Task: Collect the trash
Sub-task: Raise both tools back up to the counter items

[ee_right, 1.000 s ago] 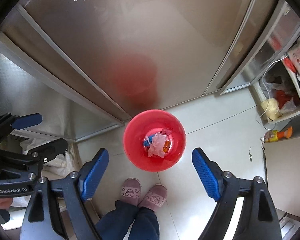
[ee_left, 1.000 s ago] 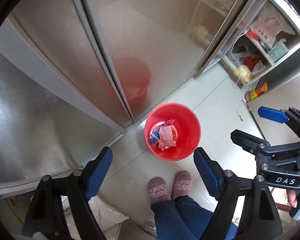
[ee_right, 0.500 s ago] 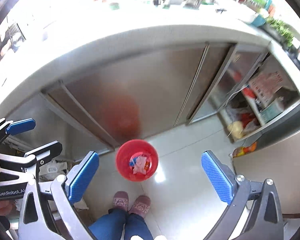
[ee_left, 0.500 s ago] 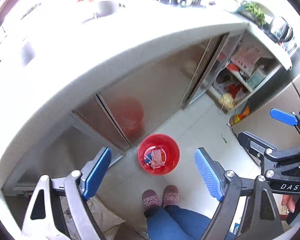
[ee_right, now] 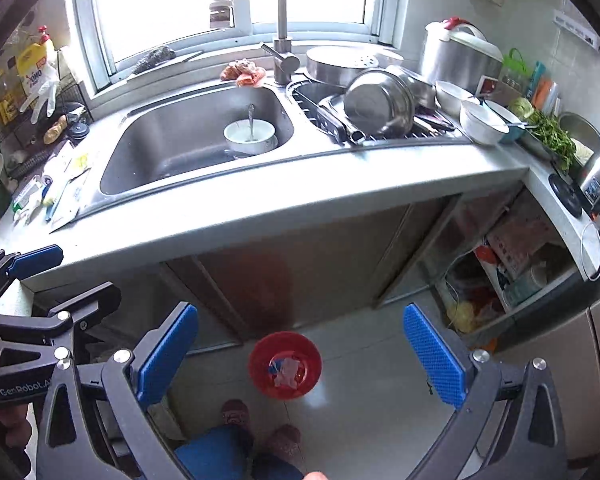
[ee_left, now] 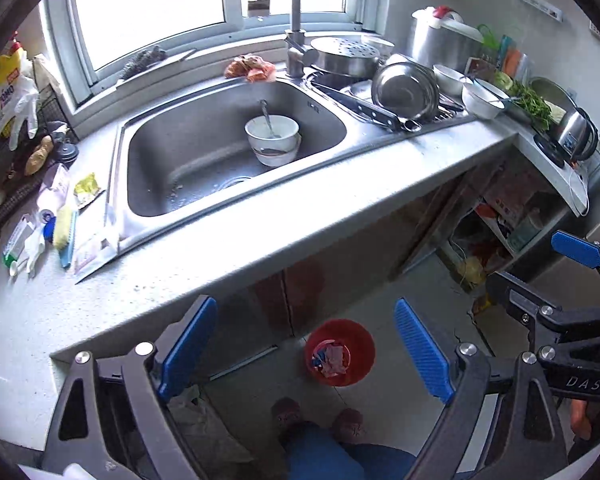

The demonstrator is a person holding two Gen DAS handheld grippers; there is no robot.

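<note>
A red bin with wrappers and crumpled paper in it stands on the floor below the counter; it also shows in the right wrist view. My left gripper is open and empty, high above the bin. My right gripper is open and empty too, beside it. Loose wrappers and packets lie on the counter left of the sink; they also show in the right wrist view.
A white bowl with a spoon sits in the sink. Pots and bowls fill the drying rack at right. A kettle stands at the far right. Open shelves lie under the counter. The person's feet are below.
Both grippers have risen from low over the bin to above counter height. The sink and counter top have come into view. Both stay open.
</note>
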